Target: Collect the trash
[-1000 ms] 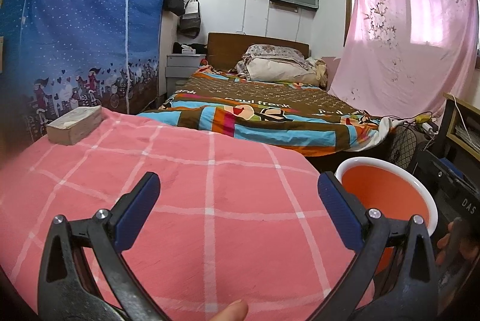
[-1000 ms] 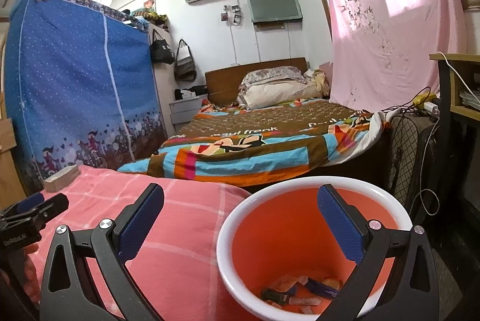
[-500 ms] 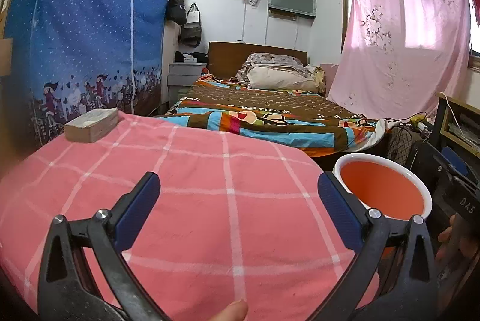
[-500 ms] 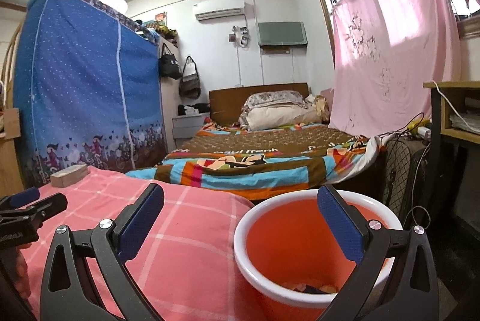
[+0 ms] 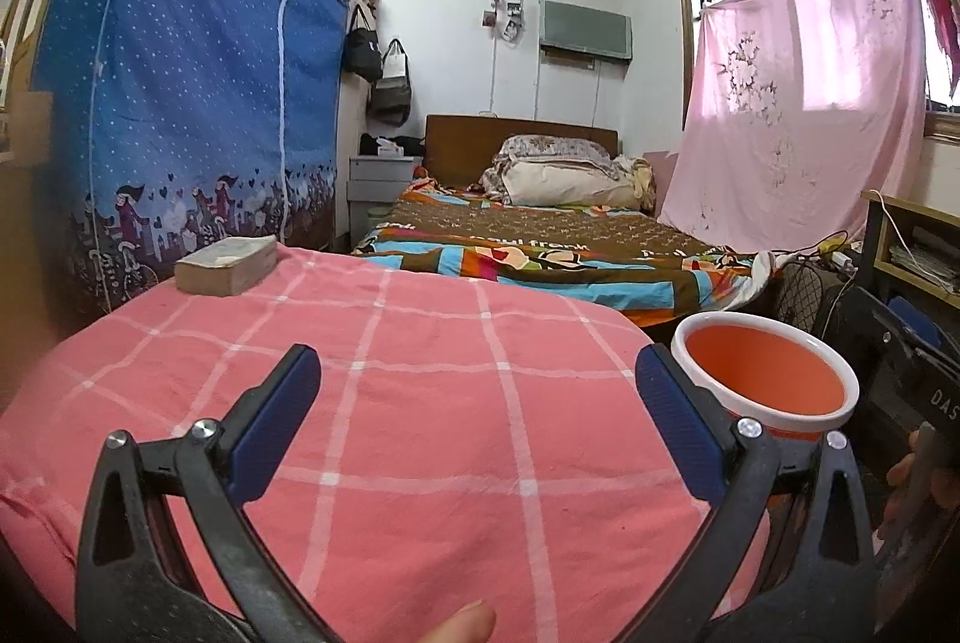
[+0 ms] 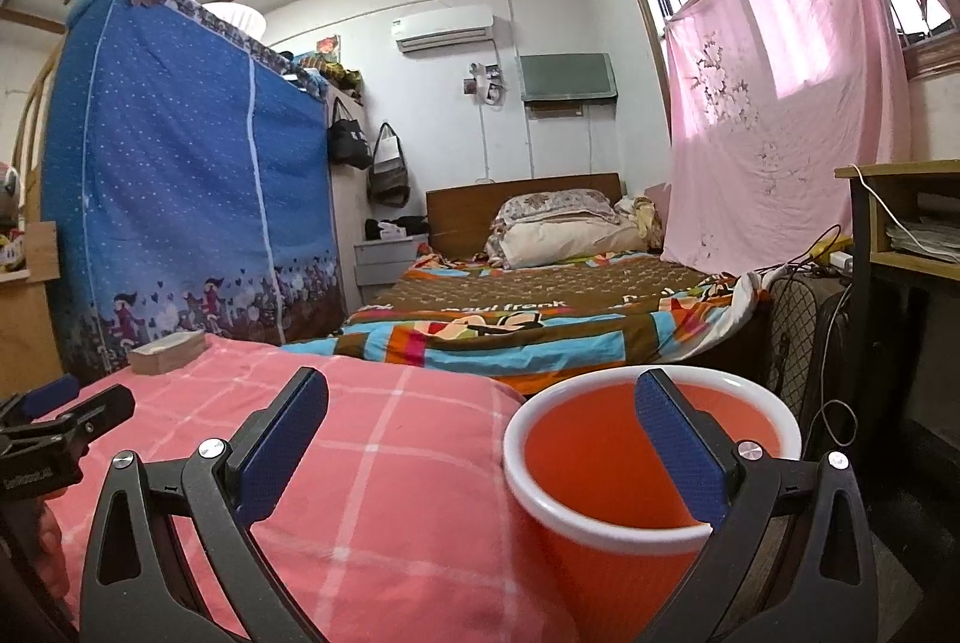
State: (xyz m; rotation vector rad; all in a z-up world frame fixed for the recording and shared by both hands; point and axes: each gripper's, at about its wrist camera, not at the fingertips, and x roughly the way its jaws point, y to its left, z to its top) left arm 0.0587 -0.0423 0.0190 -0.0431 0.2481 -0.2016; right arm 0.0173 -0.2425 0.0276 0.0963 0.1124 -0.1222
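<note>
My left tongs (image 5: 477, 403) hang over the pink checked cloth (image 5: 420, 403), released, the two blue pads spread wide with nothing between them. From their camera the orange bin (image 5: 765, 379) with the white rim stands at about three o'clock, just off the right edge of the cloth and just beyond my right-hand pad. Only its orange inner wall shows from here; I cannot tell what lies at the bottom. A tan box (image 5: 227, 259) rests on the far left corner of the cloth, at about ten o'clock. A fingertip (image 5: 462, 622) of mine shows at six o'clock, at the very bottom edge.

My right tongs (image 6: 477, 424) are released too, pads wide apart and empty. They sit low beside the bin (image 6: 651, 463), whose rim fills the view from five to three o'clock; the right pad stands in front of the bin's opening, the left pad over the cloth (image 6: 360, 463). The bin touches or nearly touches the cloth's edge; I cannot say which. At nine o'clock in this view my left tongs (image 6: 60, 421) poke in over the cloth. The box (image 6: 168, 352) lies at ten o'clock.

Beyond the cloth, at twelve o'clock, lies a bed with a striped cover (image 5: 540, 253), a blue dotted wardrobe (image 5: 192, 102) to its left and a pink curtain (image 5: 798, 102) to its right.
</note>
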